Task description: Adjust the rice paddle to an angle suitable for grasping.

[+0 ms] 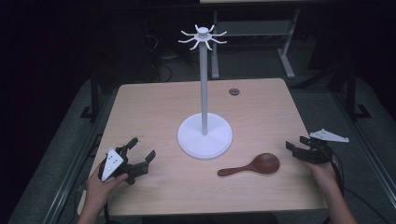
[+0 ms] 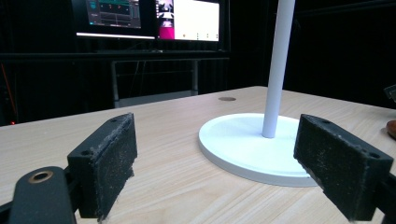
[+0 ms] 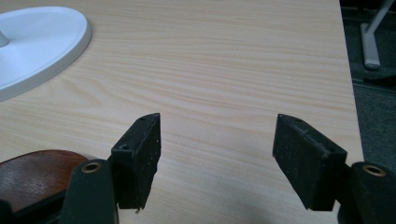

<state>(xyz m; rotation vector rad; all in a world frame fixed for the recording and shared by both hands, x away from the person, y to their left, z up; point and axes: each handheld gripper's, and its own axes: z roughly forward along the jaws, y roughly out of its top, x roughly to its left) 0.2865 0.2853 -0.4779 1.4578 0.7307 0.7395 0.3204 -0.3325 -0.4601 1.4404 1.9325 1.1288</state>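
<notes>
A white stand (image 1: 204, 135) with a round base, a tall pole and a ring of hooks on top occupies the middle of the wooden table (image 1: 154, 102). A dark brown wooden spoon (image 1: 254, 165) lies flat in front of the base, bowl to the right. My left gripper (image 1: 140, 157) rests at the front left, open and empty, facing the stand base (image 2: 252, 147). My right gripper (image 1: 299, 148) hovers at the right edge, open and empty, just right of the spoon bowl (image 3: 32, 175). Nothing lies between its fingers (image 3: 140, 158).
A small round grommet (image 1: 234, 91) sits in the table's far right. Desk legs and cables stand on the dark floor behind. Monitors (image 2: 154, 18) glow beyond the table in the left gripper view. The table's right edge (image 3: 350, 93) is close to my right gripper.
</notes>
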